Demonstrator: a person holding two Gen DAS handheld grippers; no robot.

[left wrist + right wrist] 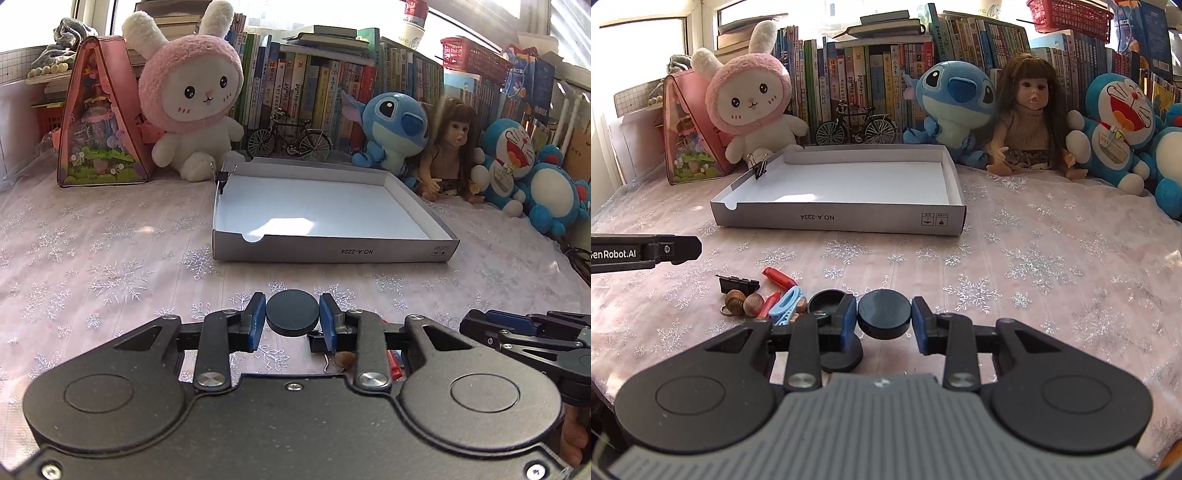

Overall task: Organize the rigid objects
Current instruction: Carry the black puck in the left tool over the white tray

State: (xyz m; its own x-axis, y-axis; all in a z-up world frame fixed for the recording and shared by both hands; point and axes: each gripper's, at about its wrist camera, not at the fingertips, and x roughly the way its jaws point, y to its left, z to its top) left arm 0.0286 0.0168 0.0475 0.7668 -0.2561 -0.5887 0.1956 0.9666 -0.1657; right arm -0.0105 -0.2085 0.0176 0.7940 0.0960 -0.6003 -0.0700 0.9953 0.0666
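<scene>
The left tool pointed down at a slant over the counter, clamped on a black disc short of the white box. The right tool, tilted alike, was clamped on another black disc beside the small clutter.
</scene>
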